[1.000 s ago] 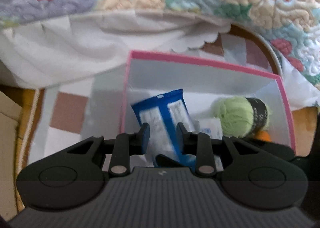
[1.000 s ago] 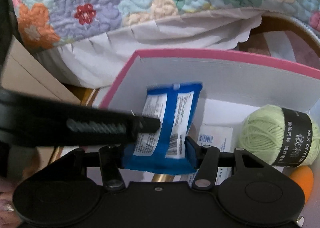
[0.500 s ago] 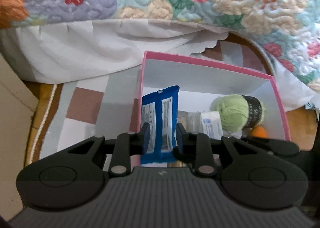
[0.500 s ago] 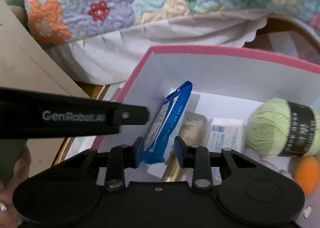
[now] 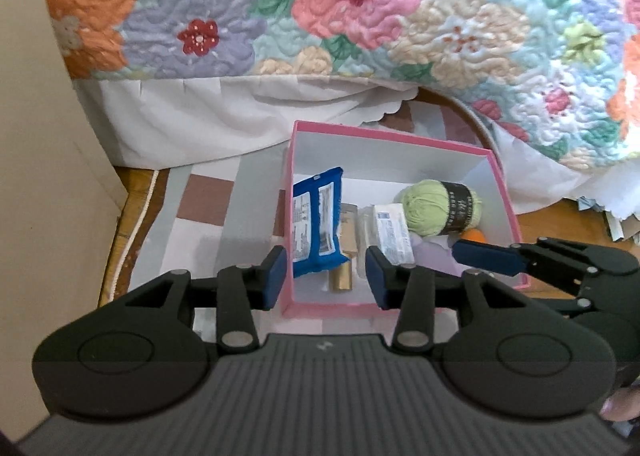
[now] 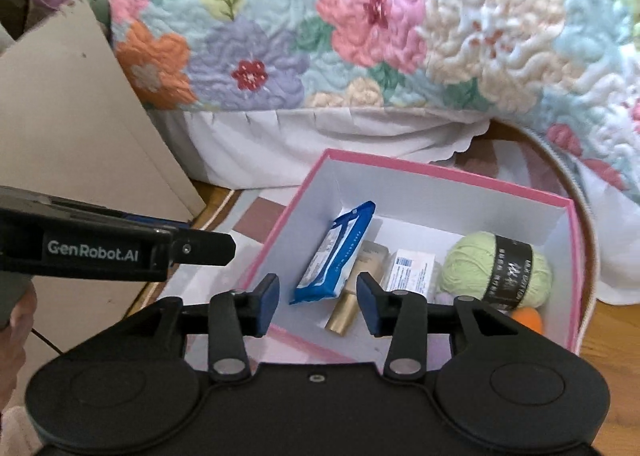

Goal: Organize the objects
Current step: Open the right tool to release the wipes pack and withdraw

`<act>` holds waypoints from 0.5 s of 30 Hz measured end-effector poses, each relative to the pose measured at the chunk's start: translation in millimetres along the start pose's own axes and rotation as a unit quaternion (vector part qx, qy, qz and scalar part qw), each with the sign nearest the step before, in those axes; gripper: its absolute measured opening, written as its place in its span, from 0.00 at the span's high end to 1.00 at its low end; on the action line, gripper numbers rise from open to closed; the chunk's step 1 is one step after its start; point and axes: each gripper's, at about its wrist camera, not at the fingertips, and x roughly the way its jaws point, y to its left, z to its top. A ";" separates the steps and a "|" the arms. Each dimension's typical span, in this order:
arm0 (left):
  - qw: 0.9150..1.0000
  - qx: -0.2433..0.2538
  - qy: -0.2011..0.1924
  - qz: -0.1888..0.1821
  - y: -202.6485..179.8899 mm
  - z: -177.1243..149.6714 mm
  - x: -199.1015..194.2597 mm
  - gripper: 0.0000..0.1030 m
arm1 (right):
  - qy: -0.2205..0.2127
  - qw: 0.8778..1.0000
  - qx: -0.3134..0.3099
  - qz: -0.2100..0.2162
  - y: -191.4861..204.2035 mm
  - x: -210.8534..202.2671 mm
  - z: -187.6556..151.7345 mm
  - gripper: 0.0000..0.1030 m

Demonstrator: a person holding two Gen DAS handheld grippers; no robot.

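A pink box [image 5: 505,200] [image 6: 573,268] with white inner walls sits on a patchwork mat. Inside, a blue wipes packet [image 5: 317,226] [image 6: 335,254] leans against the left wall. Beside it lie a gold tube [image 5: 345,256] [image 6: 352,296], a white carton [image 5: 392,232] [image 6: 412,268], a green yarn ball [image 5: 436,206] [image 6: 496,266] and an orange object [image 5: 474,234] [image 6: 528,316]. My left gripper [image 5: 326,276] is open and empty above the box's near left corner. My right gripper [image 6: 318,306] is open and empty above the box's near edge.
A flowered quilt [image 5: 360,8] with a white skirt [image 5: 192,120] hangs behind the box. A beige panel [image 5: 36,176] [image 6: 80,108] stands at the left. Wood floor [image 5: 560,220] shows to the right, with paper scraps at the far right.
Both grippers have let go of the blue packet, opened and pulled back and up. The packet now leans in the box against its left wall.
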 end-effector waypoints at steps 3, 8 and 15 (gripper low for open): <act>1.000 0.009 -0.005 -0.003 -5.0 -8.4 -17.2 0.52 | -0.008 1.000 0.001 -0.007 5.1 -22.5 -3.0 0.49; 1.000 0.008 -0.017 0.000 -9.1 -25.9 -41.5 0.45 | -0.014 1.000 0.004 -0.027 7.4 -52.9 -14.5 0.40; 1.000 0.015 -0.020 0.011 -15.7 -51.3 -68.2 0.41 | -0.014 0.999 0.003 -0.053 6.2 -90.8 -38.9 0.36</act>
